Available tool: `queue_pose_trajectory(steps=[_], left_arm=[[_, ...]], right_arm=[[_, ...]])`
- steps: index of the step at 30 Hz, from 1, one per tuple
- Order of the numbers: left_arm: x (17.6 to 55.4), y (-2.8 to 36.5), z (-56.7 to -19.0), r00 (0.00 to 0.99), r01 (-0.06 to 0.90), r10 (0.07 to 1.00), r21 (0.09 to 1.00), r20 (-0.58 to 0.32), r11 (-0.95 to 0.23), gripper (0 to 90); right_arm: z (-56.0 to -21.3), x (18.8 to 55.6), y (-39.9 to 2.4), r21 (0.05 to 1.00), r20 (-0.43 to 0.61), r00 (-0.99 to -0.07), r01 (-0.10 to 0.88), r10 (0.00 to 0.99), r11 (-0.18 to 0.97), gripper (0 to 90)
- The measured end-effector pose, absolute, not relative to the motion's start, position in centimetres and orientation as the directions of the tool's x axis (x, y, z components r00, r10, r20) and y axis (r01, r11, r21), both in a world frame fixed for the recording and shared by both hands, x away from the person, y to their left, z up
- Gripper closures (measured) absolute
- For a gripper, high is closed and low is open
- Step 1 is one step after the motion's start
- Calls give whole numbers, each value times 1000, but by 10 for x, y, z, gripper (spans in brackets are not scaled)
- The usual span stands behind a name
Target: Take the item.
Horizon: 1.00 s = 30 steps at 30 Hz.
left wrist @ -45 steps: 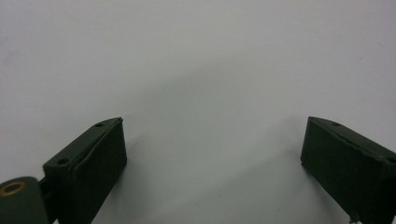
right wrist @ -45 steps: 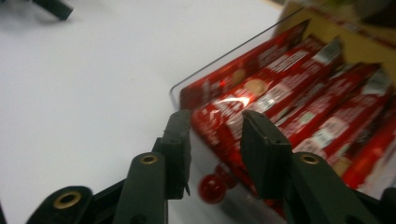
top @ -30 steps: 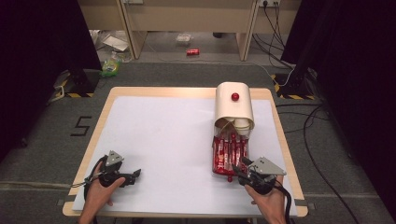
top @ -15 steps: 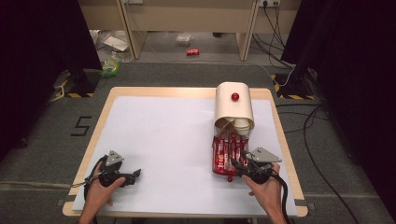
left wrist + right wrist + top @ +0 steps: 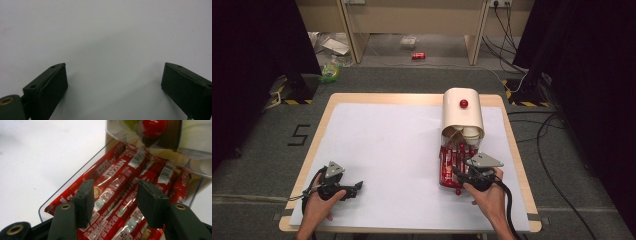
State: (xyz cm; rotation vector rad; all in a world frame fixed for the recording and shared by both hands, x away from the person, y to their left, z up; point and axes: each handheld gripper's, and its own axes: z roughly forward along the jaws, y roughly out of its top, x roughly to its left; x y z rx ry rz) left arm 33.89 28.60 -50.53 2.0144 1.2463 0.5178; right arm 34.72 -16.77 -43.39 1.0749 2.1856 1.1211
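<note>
Nearest me, my right gripper (image 5: 113, 203) hangs over the front of a clear tray (image 5: 75, 181) packed with red coffee sticks (image 5: 117, 173), its jaws parted with one stick lying lengthwise between them but, as far as I can tell, not yet pinched; I judge I am lined up along the stick so the pads can close across its narrow width. From the high view that same right gripper (image 5: 462, 176) sits at the near end of the tray, on the right side of the white table (image 5: 382, 145), with my hand behind it. My left gripper (image 5: 354, 186) rests low near the front left edge, well apart from the tray, jaws spread wide over bare white surface, which reads to me as parked out of the way. Farther back, a cream dispenser (image 5: 462, 114) with a red knob (image 5: 463, 103) stands over the far end of the tray, and paper cups (image 5: 469, 133) show in its mouth. How many sticks lie underneath the top layer is hidden, and the dispenser covers the tray's back end. Whether the right pads touch the wrapper I cannot tell.
</note>
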Motion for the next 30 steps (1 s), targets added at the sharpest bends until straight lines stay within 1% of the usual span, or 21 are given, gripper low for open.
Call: queue_pose_trajectory(steps=[5,14,20,24,30], left_arm=[[339,286,-505,456,608,889,739,-26,-290,59],[339,286,-505,456,608,889,739,-27,-290,59],[339,286,-505,456,608,890,739,-26,-290,59],[339,286,-505,456,608,890,739,-26,-290,59],[339,286,-505,456,608,890,739,-26,-290,59]], right_arm=[[-436,349,-160,816,-48,-608,434,793,382,487],[-442,351,-149,796,-59,-629,439,776,417,554],[-444,351,-149,784,-76,-607,454,791,423,598],[-445,352,-148,780,-72,-590,469,804,415,597],[-448,357,-144,775,-48,-563,500,825,386,556]])
